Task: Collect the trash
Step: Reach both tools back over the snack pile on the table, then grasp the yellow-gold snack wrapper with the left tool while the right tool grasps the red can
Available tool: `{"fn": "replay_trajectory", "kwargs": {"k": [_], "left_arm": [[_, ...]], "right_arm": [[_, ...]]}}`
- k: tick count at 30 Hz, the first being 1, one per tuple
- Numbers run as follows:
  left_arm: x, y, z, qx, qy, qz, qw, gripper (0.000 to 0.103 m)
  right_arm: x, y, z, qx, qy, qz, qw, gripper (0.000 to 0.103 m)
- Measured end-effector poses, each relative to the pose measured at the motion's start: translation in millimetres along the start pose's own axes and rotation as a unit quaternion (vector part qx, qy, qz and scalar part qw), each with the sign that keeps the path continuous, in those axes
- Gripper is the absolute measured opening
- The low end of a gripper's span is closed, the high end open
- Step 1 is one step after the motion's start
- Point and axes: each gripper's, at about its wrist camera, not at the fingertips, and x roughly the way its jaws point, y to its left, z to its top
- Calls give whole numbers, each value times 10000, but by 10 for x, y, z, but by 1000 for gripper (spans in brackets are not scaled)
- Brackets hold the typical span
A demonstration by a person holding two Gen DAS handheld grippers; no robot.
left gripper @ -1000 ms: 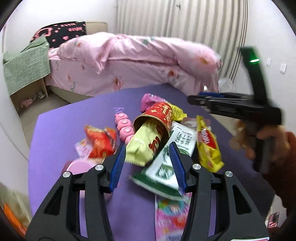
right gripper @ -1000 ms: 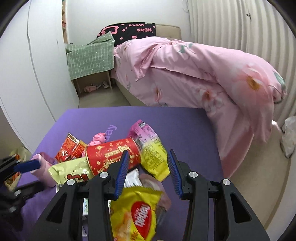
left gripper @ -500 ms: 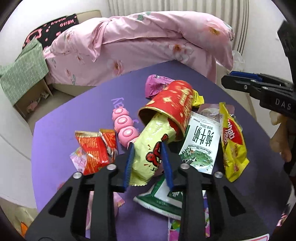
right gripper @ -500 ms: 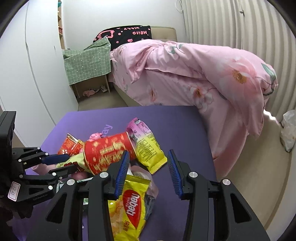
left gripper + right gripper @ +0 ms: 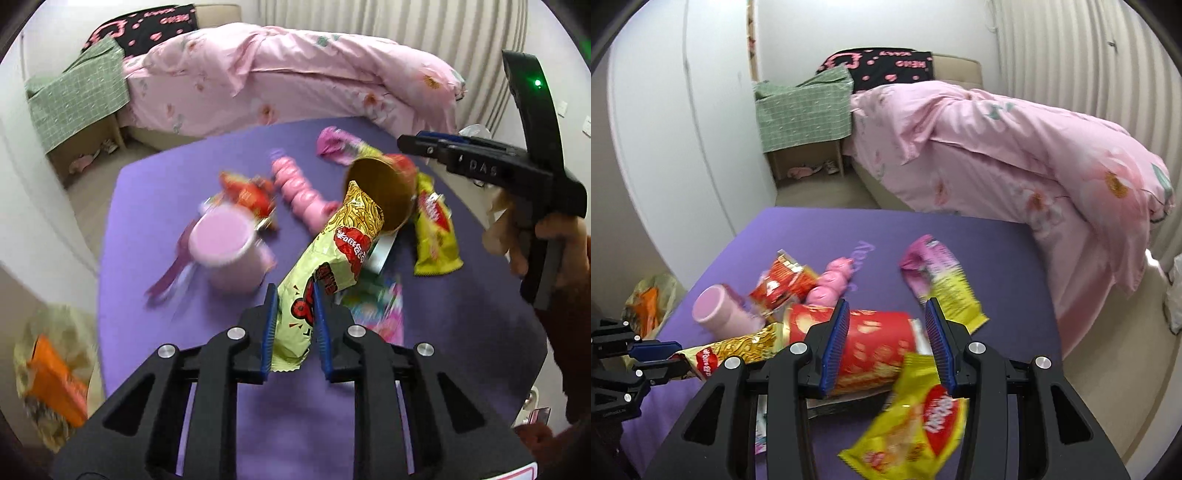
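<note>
My left gripper (image 5: 293, 325) has just been closing, and its jaws now pinch the near end of the pale-yellow noodle packet (image 5: 328, 266), whose far end is tucked inside the mouth of the red paper cup (image 5: 384, 195) lying on its side. That packet sits mid-bench on the purple bench (image 5: 147, 206), with a pink cup (image 5: 227, 254) just to its left and a yellow snack wrapper (image 5: 434, 225) to the right of the red cup. My right gripper (image 5: 886, 343) hangs above the red cup with jaws apart, gripping nothing; a second look shows the yellow wrapper right under it. Now, to do this well: I'd draw the packet straight back along its length so it slips out of the cup instead of dragging the cup along. If the cup comes too, my right side could steady it. Watch that pink cup, it's close enough to get knocked. Then over to the trash bag (image 5: 51, 369) off the bench's near-left corner, where an orange wrapper (image 5: 55, 384) already lies.
</note>
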Motion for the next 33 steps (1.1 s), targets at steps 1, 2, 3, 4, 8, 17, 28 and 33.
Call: {"fn": "replay_trajectory", "kwargs": {"k": [1, 2, 3, 4, 8, 17, 28, 33], "left_arm": [[-36, 66, -90, -93, -17, 59, 9999, 18], [-59, 130, -157, -196, -35, 82, 9998, 18], [-69, 175, -205, -294, -40, 73, 9995, 18], [-69, 268, -287, -502, -17, 26, 9987, 18], [-14, 423, -486, -906, 69, -72, 9958, 19], [16, 543, -654, -1296, 23, -77, 9915, 20], [-105, 599, -683, -1380, -162, -199, 9901, 20], [-131, 614, -685, -1390, -187, -226, 9899, 20]], "right_arm": [[-11, 78, -19, -84, 10, 16, 10000, 40], [-17, 145, -39, -158, 19, 29, 9999, 40], [-16, 200, -61, -227, 35, 46, 9997, 40], [-20, 274, -97, -309, 43, 35, 9995, 40], [-27, 432, -187, -461, -13, -88, 9989, 40], [34, 622, -163, -505, -9, 57, 9987, 40], [-57, 544, -221, -455, -13, -36, 9990, 40], [-143, 508, -257, -385, -37, -71, 9992, 40]]}}
